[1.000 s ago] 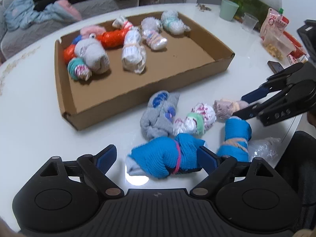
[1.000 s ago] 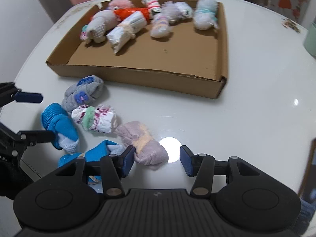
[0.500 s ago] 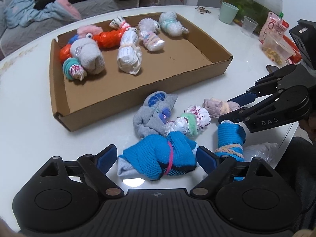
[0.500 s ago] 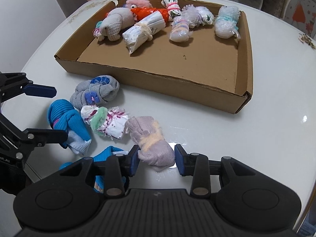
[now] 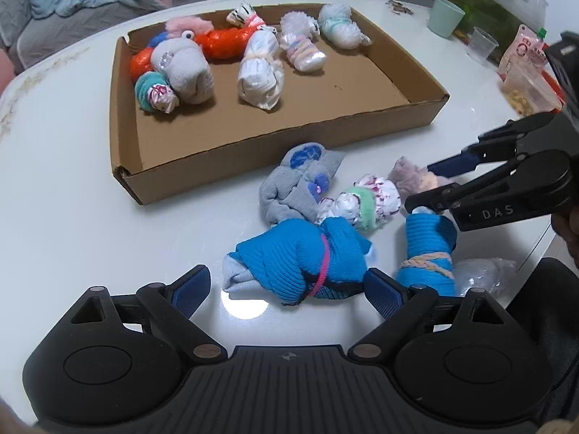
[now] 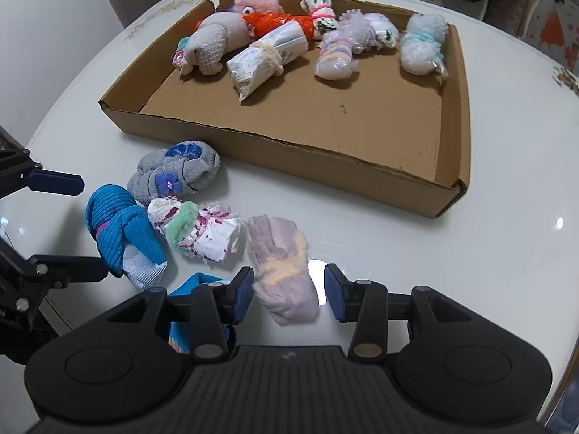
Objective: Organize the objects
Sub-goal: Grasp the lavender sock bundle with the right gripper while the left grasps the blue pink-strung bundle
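The lilac bundle (image 6: 282, 271) lies on the white table (image 6: 416, 253), in front of the box (image 6: 448, 152) and outside it. My right tongs (image 6: 287, 298) straddle its near end; the jaws have just been opening again, and now the left pad sits just beside the cloth while a gap shows at the right pad, so nothing is gripped. Beside it to the left lies the speckled bundle (image 6: 202, 229), then the grey bundle (image 6: 173, 177) close to the box wall.

My left tongs (image 5: 287, 289) stand wide open around the blue bundle (image 5: 304, 264), which rests on the table between the pads; whether the right pad touches it I cannot tell. A second blue bundle (image 5: 429, 249) tied with pale cord lies just beside it. Inside the box, several more bundles sit along the far wall, an orange one (image 5: 231, 41) among them.
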